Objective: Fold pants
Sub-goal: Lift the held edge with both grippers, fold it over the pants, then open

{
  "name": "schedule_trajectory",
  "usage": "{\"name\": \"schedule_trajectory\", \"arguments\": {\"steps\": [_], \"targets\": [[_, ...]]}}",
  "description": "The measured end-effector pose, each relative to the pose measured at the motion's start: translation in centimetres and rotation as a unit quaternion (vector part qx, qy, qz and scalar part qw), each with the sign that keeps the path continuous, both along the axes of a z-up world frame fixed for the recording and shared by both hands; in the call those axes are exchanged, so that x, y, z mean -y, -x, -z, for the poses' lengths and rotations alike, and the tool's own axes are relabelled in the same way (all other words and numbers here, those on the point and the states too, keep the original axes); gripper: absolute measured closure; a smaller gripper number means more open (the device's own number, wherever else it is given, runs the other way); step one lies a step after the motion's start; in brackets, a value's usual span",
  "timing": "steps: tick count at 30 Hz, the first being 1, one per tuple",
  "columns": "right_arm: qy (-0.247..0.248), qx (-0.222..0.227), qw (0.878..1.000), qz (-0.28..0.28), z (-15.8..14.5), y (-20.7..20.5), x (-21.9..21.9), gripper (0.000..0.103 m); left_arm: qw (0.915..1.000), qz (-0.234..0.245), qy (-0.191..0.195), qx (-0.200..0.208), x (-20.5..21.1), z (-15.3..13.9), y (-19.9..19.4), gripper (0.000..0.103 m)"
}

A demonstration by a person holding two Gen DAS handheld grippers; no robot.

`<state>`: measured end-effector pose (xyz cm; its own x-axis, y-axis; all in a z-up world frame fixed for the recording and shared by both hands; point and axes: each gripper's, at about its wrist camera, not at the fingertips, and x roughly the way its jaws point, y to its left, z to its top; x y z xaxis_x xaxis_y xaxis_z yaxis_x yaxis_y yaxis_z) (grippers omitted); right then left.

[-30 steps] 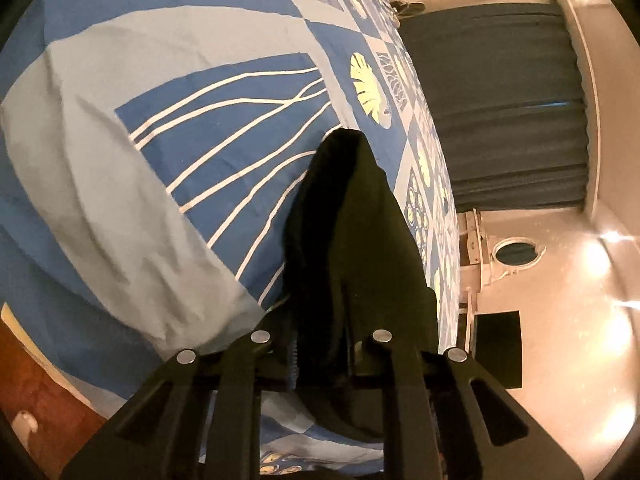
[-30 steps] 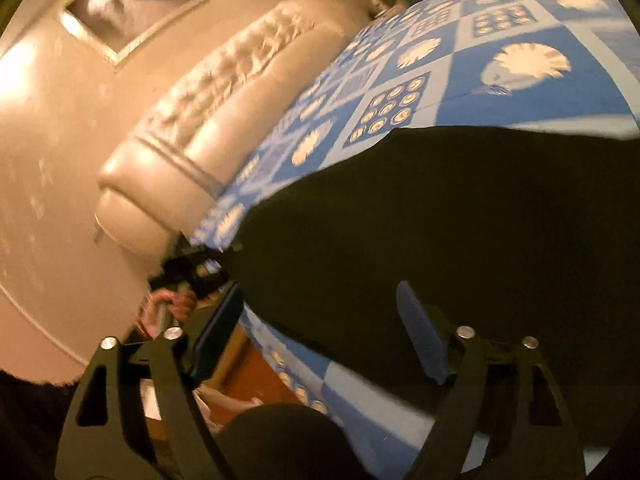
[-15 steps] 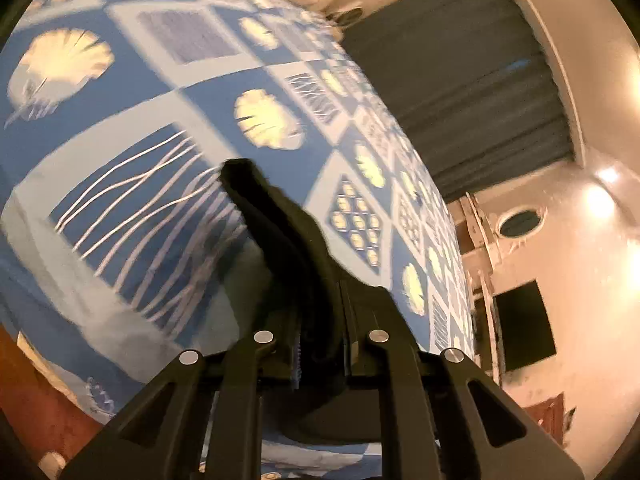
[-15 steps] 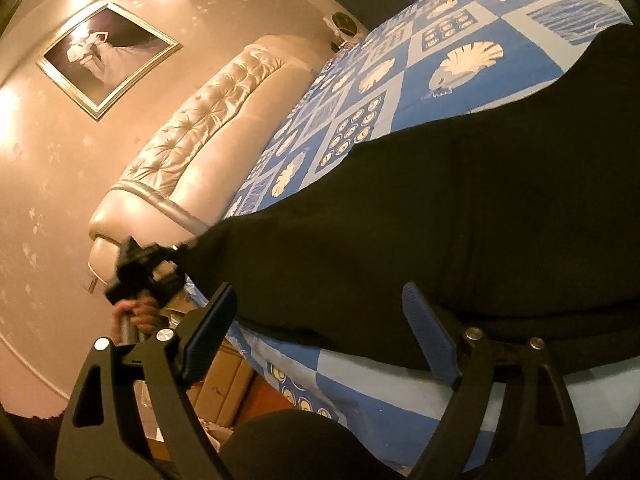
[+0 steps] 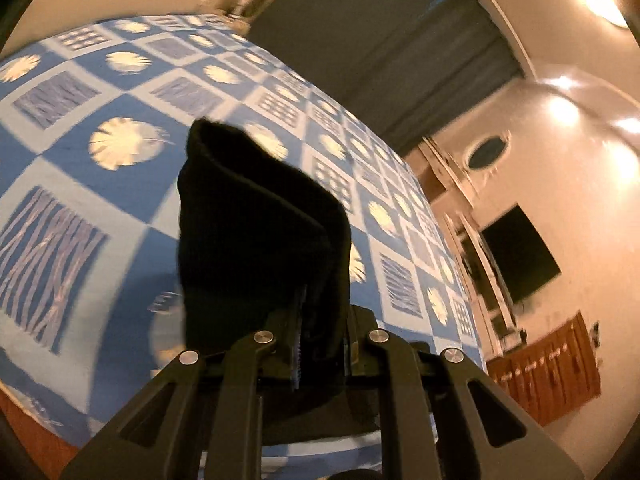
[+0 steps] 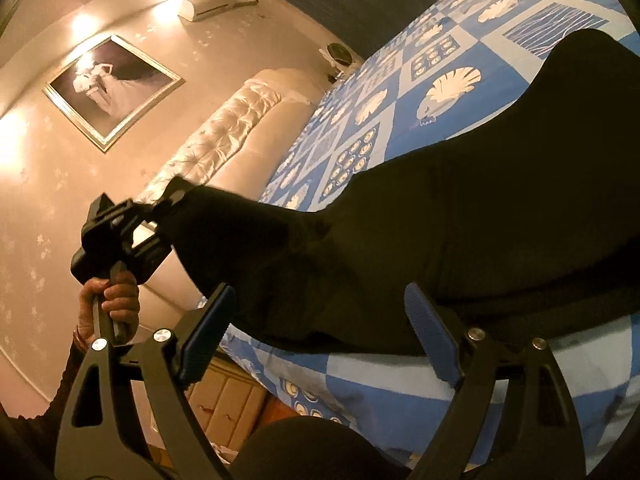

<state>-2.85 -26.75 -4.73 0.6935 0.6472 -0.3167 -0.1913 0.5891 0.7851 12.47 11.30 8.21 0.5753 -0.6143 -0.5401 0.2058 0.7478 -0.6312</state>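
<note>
Black pants lie across a bed with a blue and white shell-pattern cover. My left gripper is shut on one end of the pants, which stands up from its jaws as a dark fold above the bed. From the right wrist view that left gripper appears at the left, held by a hand, with the cloth stretched from it down to the bed. My right gripper is open near the bed's front edge, its blue pads wide apart just in front of the pants, gripping nothing.
A padded cream headboard is at the bed's far left end. A framed picture and an air conditioner hang on the wall. Dark curtains, a wall television and a wooden cabinet stand beyond the bed.
My left gripper has risen and rolled, lifting its end of the pants off the bed. The right gripper has shifted a little along the bed edge and its jaws stand slightly wider.
</note>
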Motion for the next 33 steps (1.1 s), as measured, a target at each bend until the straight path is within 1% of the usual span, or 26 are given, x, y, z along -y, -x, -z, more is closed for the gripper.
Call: {"name": "schedule_trajectory", "arguments": {"steps": [5, 9, 14, 17, 20, 25, 26, 28, 30, 32, 33], "targets": [[-0.020, 0.001, 1.000, 0.010, -0.2, 1.3, 1.1, 0.016, 0.9981, 0.053, -0.030, 0.011, 6.5, -0.2, 0.4, 0.089], [-0.031, 0.001, 0.999, 0.030, -0.4, 2.1, 2.9, 0.016, 0.9954, 0.089, -0.034, 0.005, 11.1, 0.7, 0.4, 0.089], [-0.046, 0.000, 0.996, 0.073, -0.5, 3.1, 6.6, 0.016, 0.9896, 0.135, -0.050, -0.006, 17.0, 3.4, 0.7, 0.089], [-0.052, -0.002, 0.994, 0.096, -0.5, 3.6, 8.8, 0.016, 0.9873, 0.149, -0.052, -0.020, 19.4, 5.3, 0.8, 0.089], [-0.061, -0.009, 0.992, 0.115, -0.1, 4.1, 10.6, 0.016, 0.9839, 0.162, -0.067, -0.034, 22.0, 7.7, 0.9, 0.089], [-0.060, -0.020, 0.990, 0.127, 0.5, 4.3, 11.9, 0.016, 0.9793, 0.169, -0.097, -0.057, 24.5, 11.3, 0.9, 0.089], [-0.061, -0.021, 0.990, 0.127, 0.6, 4.3, 11.9, 0.016, 0.9780, 0.169, -0.109, -0.055, 24.9, 11.8, 1.0, 0.089], [-0.059, -0.022, 0.990, 0.126, 0.4, 4.3, 12.1, 0.016, 0.9767, 0.172, -0.121, -0.042, 25.2, 12.0, 1.3, 0.088], [-0.056, -0.019, 0.990, 0.125, 0.0, 4.3, 12.2, 0.016, 0.9774, 0.174, -0.117, -0.029, 24.9, 11.7, 2.0, 0.085], [-0.055, -0.016, 0.990, 0.127, -0.6, 4.1, 12.3, 0.016, 0.9783, 0.179, -0.101, -0.025, 24.2, 11.0, 2.6, 0.076], [-0.055, -0.016, 0.990, 0.128, -0.7, 4.0, 12.3, 0.016, 0.9790, 0.181, -0.091, -0.023, 23.7, 10.5, 3.0, 0.075]]}}
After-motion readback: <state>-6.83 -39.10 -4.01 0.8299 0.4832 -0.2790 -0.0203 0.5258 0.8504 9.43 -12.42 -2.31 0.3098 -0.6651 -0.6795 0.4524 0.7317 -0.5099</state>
